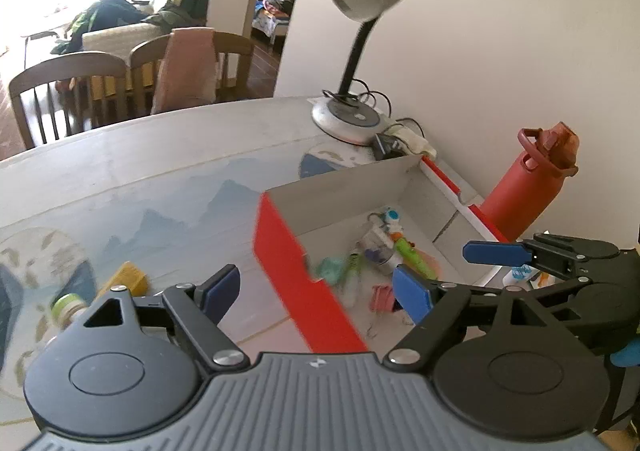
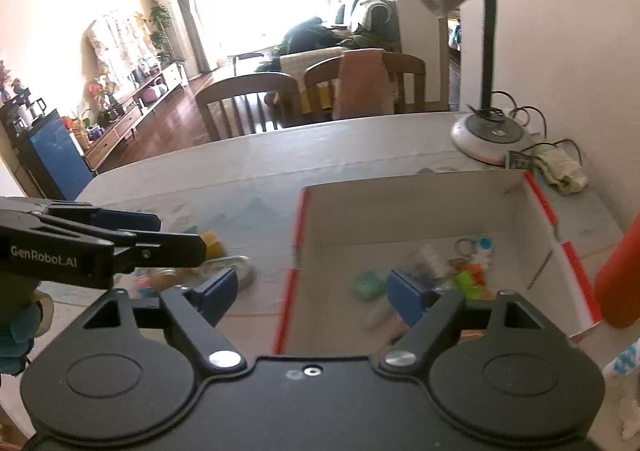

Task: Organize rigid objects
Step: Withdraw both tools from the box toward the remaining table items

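both grippers wide open above the box, nothing held

left gripper jaws spread wide, nothing between the pads. right gripper the same, wide and holding nothing; no earlier picture here.

one red-sided cardboard box on the table, open top. in the left wrist view its long axis runs from 7 toward 1 o'clock, far end toward the lamp.

in the box, a blurred heap of small items, count uncertain: one green-and-orange toy lying roughly 11 to 5 o'clock, one teal piece, one pink clip, one keyring figure.

outside the box at 9 o'clock: one yellow block, one green-capped bottle lying on its side.

one red water bottle upright at 3 o'clock of the box. one desk lamp at 12 o'clock. two wooden chairs beyond the table.
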### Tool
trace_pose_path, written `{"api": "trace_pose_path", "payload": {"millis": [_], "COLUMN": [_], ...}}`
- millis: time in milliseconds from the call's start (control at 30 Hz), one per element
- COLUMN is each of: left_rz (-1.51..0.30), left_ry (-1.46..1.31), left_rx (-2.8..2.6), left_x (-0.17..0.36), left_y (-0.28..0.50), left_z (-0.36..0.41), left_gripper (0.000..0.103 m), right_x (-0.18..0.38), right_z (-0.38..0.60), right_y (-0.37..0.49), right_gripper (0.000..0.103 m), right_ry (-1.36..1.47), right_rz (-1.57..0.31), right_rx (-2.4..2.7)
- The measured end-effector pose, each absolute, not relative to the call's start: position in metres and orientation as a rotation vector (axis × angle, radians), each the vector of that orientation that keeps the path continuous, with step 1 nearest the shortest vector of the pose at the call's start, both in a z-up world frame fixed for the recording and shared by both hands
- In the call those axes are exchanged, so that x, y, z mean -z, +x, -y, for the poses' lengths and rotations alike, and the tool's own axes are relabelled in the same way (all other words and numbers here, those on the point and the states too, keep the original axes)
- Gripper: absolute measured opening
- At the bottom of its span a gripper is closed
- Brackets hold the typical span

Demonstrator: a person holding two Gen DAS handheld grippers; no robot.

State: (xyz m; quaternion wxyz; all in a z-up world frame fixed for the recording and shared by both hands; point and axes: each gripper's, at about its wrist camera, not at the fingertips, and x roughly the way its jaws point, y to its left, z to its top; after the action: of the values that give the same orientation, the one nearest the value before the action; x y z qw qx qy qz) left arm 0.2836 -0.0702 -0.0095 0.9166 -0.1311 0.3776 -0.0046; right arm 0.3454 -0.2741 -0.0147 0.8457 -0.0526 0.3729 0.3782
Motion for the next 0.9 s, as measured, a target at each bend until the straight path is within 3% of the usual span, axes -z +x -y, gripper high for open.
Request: {"api": "trace_pose_path", "payload": {"millis": [367,533,900], "left_rz": [-0.738,-0.715,-0.696], "left_ry": [-0.292,-0.299,-0.334], "left_rx": [-0.037,-0.046,-0.155], "left_x": [0.007,0.009,0.039], "left_y": [0.203,0.172,0.141], "left_z": [0.013,-0.009,-0.058], "left_gripper": [0.086,0.098,0.103], "right_x": [0.014,0.018,0.046], "right_z": [0.225,0.202,0.15], "right_y": [0.297,0.281,0.282], "right_gripper": [0.088,0.088,0.088], "right_ry": [-0.118,-0.158,-0.3], "right_rz": [-0.766,-0.759,-0.783], "right_rx": [-0.879,-0.912,-0.932]}}
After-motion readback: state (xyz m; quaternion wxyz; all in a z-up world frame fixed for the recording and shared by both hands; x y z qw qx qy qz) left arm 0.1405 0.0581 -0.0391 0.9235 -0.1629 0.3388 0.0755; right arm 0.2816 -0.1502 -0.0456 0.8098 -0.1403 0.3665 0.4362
